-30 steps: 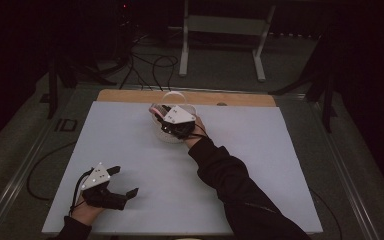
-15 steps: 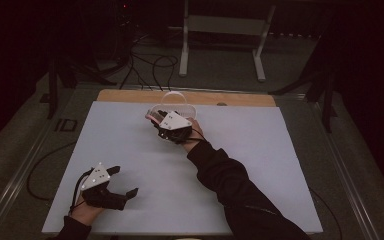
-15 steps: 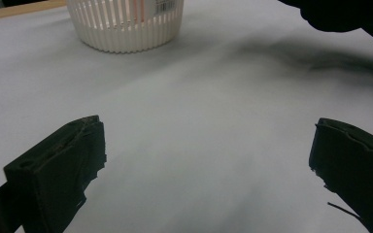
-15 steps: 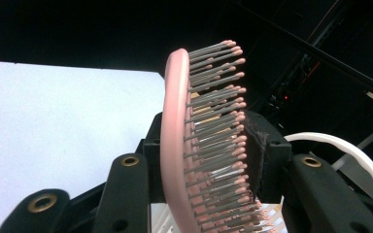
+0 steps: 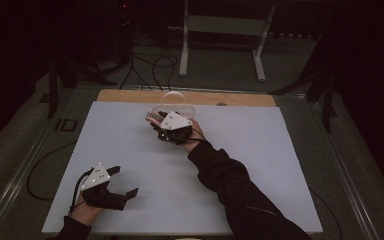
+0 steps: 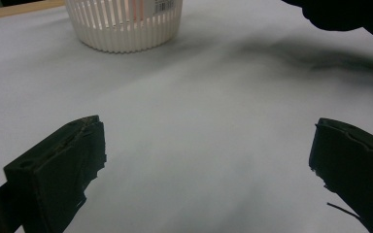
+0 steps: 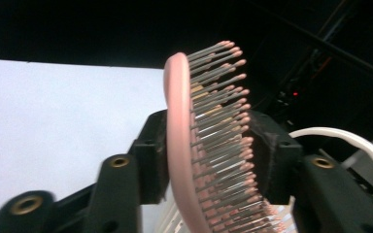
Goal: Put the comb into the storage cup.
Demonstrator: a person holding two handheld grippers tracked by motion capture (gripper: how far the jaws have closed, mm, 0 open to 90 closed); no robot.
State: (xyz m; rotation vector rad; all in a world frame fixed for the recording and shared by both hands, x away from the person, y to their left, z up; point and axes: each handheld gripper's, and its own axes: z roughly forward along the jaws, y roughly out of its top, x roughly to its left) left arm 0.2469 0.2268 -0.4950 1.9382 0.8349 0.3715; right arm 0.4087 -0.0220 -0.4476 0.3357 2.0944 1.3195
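Now the right gripper [image 5: 156, 121] jaws, just opening, flank the pink hairbrush [image 7: 209, 145]; left gripper [image 5: 127, 184] jaws gape.

A wooden table [image 5: 130, 95], its bare edge showing as a strip along the far side, carries a large pale grey-white mat [image 5: 260, 165] filling the frame's middle. A white slatted plastic basket [image 5: 177, 102] stands on the mat at upper centre.

Dim room, black surroundings; pale table sheet [image 5: 130, 150] the brightest area. Soft arm shadow smears across it in left gripper view. Hairbrush [image 7: 209, 145] sharp; foreground edges blurred.
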